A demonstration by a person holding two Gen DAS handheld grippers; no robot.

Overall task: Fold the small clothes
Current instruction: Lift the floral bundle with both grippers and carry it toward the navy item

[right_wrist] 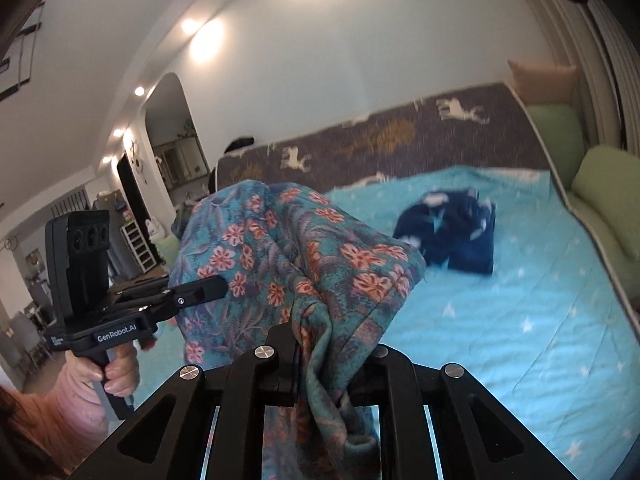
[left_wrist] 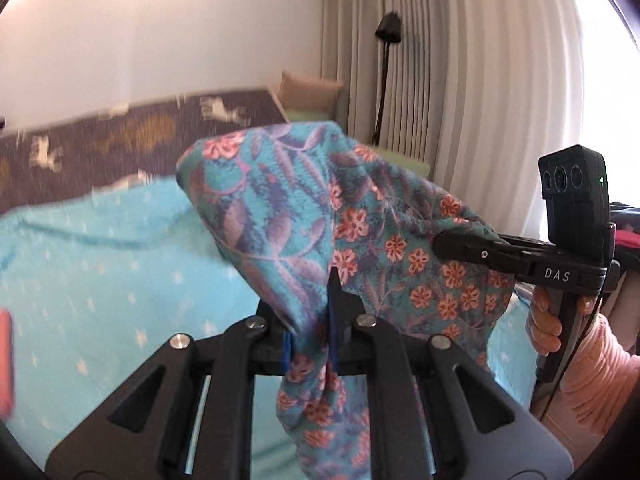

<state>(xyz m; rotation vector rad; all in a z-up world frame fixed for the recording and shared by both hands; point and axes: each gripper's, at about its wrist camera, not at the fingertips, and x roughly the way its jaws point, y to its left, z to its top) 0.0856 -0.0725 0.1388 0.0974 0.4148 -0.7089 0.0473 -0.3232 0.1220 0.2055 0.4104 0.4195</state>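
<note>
**Holding the floral garment aloft, fold not yet begun**

You have the floral garment off the bed, pinched at two points and hanging between your grippers. The left gripper has its fingers pressed together on a bunched edge of the cloth, which spills down past the blue pads toward the camera. The right gripper does the same on another bunched edge; in the left view its fingers reach into the fabric from the side, and in the right view the left one pokes into the cloth likewise. Both grips look firm.

Judging by how it hangs, the garment is crumpled and humped between the two pinches, not stretched flat, and no crease or neat edge shows. I would call this piece picked up but unfolded.

On the bed, well apart from you, lies a dark blue garment. Part of it looks squared off, part rumpled; the blur keeps me from telling whether it is folded.

What remains, as I read it: spread the floral piece taut, lay it on the blue cover, and fold it. The task seems at an early stage for this item.
</note>
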